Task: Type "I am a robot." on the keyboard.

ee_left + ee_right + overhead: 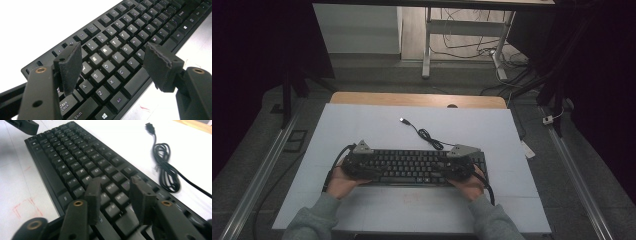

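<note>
High view: keyboard point(412, 167) lying near front of white surface point(362, 125), cable point(427, 135) coiling behind; left gripper point(112, 62) and right gripper point(115, 195) hovering over its ends, jaws open, gripping nothing; advice: closing both evenly on edges, avoiding keys
</note>
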### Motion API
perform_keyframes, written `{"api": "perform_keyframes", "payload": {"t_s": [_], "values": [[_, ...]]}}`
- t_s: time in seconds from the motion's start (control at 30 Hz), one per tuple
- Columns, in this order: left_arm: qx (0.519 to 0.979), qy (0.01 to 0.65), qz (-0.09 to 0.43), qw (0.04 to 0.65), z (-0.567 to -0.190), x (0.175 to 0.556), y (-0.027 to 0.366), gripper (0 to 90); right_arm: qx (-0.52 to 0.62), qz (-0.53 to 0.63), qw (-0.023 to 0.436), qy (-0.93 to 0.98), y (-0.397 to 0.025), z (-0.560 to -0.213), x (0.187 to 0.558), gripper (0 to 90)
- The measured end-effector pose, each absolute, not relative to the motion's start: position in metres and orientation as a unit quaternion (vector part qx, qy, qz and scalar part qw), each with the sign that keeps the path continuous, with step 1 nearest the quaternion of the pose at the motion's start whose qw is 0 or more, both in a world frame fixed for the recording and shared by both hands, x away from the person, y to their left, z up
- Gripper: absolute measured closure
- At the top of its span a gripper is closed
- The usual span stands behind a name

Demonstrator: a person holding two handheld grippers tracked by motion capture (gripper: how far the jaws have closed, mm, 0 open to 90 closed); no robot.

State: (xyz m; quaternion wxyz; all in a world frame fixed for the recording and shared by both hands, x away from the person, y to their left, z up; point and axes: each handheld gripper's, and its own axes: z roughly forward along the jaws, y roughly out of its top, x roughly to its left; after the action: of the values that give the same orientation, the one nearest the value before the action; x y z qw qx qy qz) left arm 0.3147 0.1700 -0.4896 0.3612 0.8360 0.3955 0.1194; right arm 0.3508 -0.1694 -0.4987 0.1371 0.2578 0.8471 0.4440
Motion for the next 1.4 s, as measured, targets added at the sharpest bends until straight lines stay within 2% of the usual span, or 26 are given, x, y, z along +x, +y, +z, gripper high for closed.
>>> {"api": "perform_keyframes", "payload": {"t_s": [0.27, 0.9, 1.03, 1.33, 1.4], "values": [[0.834, 0.398, 0.123, 0.363, -0.489, 0.315, 0.172, 31.5, 0.255, 0.451, 0.139, 0.844, -0.184, -0.497, 0.343, 52.1], [0.831, 0.385, 0.128, 0.381, -0.489, 0.311, 0.163, 34.6, 0.249, 0.450, 0.145, 0.845, -0.188, -0.496, 0.341, 49.0], [0.831, 0.374, 0.121, 0.393, -0.491, 0.310, 0.157, 42.8, 0.246, 0.451, 0.144, 0.846, -0.186, -0.497, 0.342, 48.6], [0.843, 0.350, 0.109, 0.393, -0.496, 0.309, 0.145, 86.2, 0.246, 0.447, 0.143, 0.848, -0.185, -0.498, 0.342, 48.0], [0.848, 0.344, 0.107, 0.388, -0.499, 0.309, 0.140, 88.7, 0.245, 0.446, 0.142, 0.849, -0.184, -0.499, 0.342, 47.9]]}}
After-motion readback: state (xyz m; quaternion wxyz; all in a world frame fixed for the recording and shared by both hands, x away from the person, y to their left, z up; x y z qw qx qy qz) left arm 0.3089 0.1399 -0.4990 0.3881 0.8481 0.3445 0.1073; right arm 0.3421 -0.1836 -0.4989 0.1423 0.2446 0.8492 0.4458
